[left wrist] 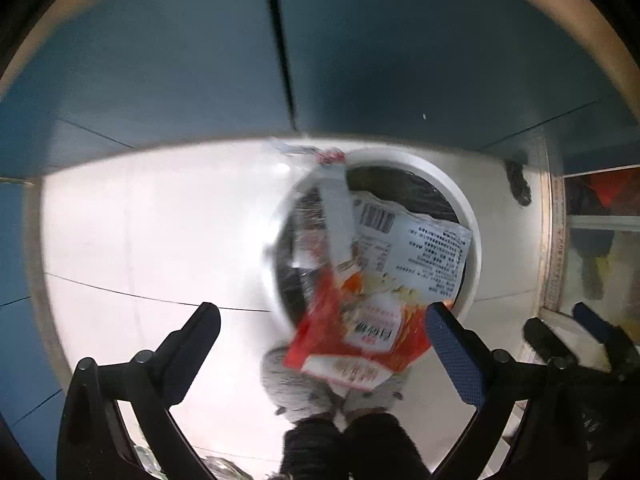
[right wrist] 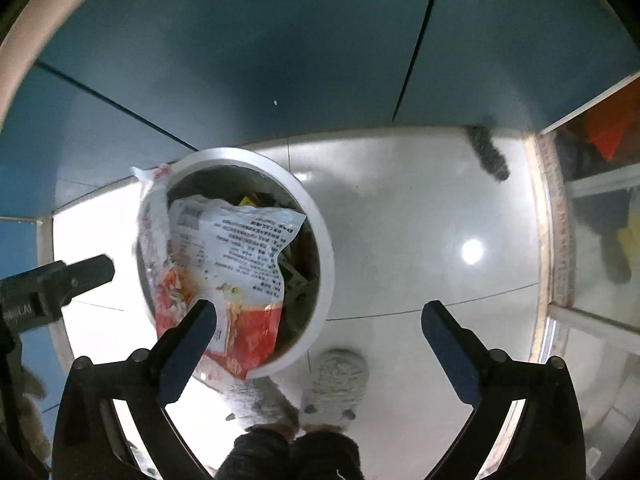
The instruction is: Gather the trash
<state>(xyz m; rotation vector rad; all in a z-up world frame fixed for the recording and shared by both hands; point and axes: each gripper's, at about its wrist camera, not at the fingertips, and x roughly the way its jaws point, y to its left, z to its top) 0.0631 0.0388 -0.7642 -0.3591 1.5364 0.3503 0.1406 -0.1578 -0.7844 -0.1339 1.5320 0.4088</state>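
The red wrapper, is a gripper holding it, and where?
Nothing holds it. The red wrapper lies over the white bin rim, apart from both open grippers: left gripper and right gripper.

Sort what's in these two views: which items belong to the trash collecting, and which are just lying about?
Part of the job:
- red and white snack wrapper, over the bin mouth, not gripped
- white round trash bin, with litter inside
- left hand-held gripper, open
- right hand-held gripper, open

Just lying about:
- dark sock-like item on the floor by the blue cabinets
- grey slippers on the person's feet
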